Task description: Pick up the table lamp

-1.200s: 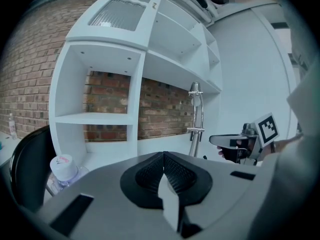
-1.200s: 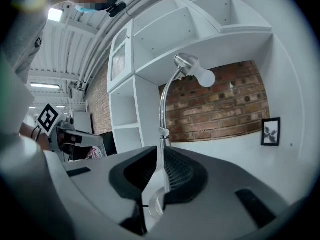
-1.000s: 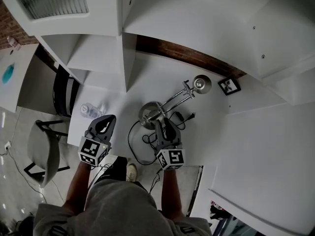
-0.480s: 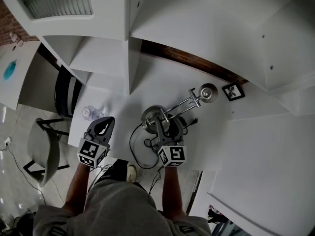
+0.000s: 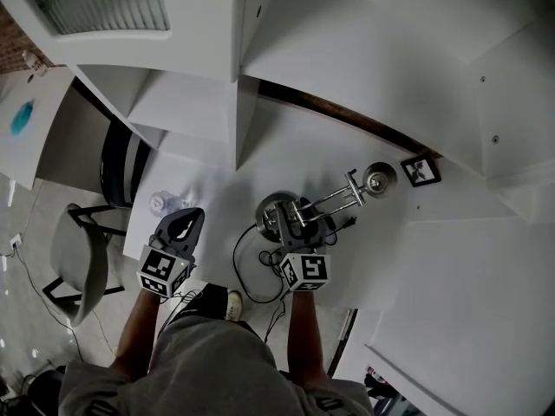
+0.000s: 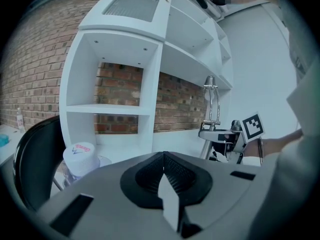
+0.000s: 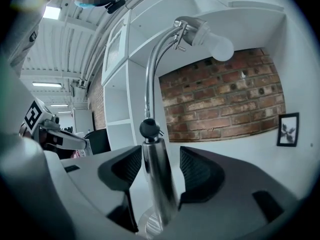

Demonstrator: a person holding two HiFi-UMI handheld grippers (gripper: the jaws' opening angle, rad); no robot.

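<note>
The chrome table lamp [image 5: 334, 199] stands on the white desk [image 5: 217, 193], with its round base [image 5: 270, 208] near me and its head [image 5: 379, 179] leaning right. My right gripper [image 5: 291, 221] reaches over the base. In the right gripper view the lamp's post [image 7: 156, 176] stands between the two black pads [image 7: 197, 171] with a gap on each side. The right gripper [image 7: 159, 170] is opening its jaws. The bulb [image 7: 220, 48] hangs overhead. My left gripper [image 5: 184, 224] hovers at the desk's left, shut and empty [image 6: 163, 159]. The lamp [image 6: 214, 109] lies to its right.
A capped water bottle [image 5: 165, 203] stands just ahead of the left gripper [image 6: 80, 156]. The lamp's black cable [image 5: 247, 271] loops on the desk. A small framed picture [image 5: 420, 171] leans at the back right. White shelves [image 5: 195, 102] rise behind. Chairs [image 5: 117, 163] stand left.
The right gripper's jaws have spread apart and it has slid forward around the lamp's post. The left gripper has barely shifted.
</note>
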